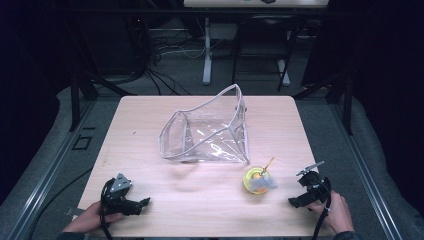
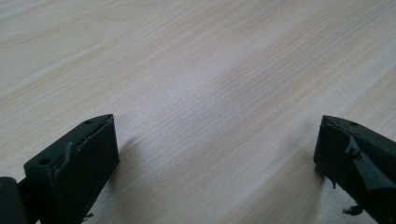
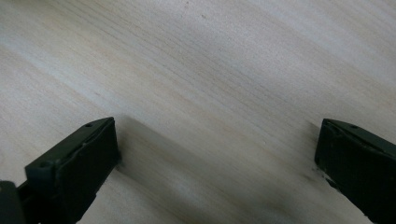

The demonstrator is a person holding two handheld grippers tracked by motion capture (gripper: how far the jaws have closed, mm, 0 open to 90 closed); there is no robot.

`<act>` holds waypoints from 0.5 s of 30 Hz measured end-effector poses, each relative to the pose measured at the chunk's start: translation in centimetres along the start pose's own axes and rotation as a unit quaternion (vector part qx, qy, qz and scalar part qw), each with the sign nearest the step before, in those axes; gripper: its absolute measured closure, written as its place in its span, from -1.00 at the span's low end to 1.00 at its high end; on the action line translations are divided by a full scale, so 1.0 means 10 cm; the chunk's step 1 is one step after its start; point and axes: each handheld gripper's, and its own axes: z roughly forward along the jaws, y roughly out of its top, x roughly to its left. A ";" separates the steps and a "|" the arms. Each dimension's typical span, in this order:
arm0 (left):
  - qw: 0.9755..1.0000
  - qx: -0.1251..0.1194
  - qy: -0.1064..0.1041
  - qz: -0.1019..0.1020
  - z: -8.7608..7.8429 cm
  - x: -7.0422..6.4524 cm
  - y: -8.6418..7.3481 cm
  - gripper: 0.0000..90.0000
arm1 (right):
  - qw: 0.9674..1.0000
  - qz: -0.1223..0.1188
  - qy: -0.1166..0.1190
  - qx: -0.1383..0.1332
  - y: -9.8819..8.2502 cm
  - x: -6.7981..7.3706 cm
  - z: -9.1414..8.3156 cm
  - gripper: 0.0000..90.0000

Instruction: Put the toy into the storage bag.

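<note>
No readable text, labels, brand names, numbers or signs appear anywhere, neither on the surface [image 1: 150,115] nor on anything lying on it.

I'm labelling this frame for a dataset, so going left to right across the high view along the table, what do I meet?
left gripper → clear plastic bag → small yellow toy → right gripper, all on the wooden table.

A pouch [image 1: 210,131] lies on the table [image 1: 150,107] at its middle, nearer the far edge. A small cup [image 1: 256,179] stands near the pouch's near right corner, toward the table's near edge.
</note>
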 end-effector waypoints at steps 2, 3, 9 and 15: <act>1.000 0.000 0.000 0.000 0.00 0.00 0.00 -1.00 | 1.000 0.001 0.006 0.002 0.01 0.00 0.00 -1.00; 1.000 0.000 0.000 0.000 0.00 0.00 0.00 -1.00 | 1.000 -0.002 0.001 0.007 0.02 0.00 0.00 -1.00; 1.000 0.000 0.000 0.000 0.00 0.00 0.00 -1.00 | 1.000 -0.003 0.005 -0.017 0.02 0.01 -0.10 -0.95; 1.000 0.000 0.000 0.000 0.00 0.00 0.00 -1.00 | 1.000 -0.019 -0.003 -0.022 0.04 0.05 -0.20 -0.92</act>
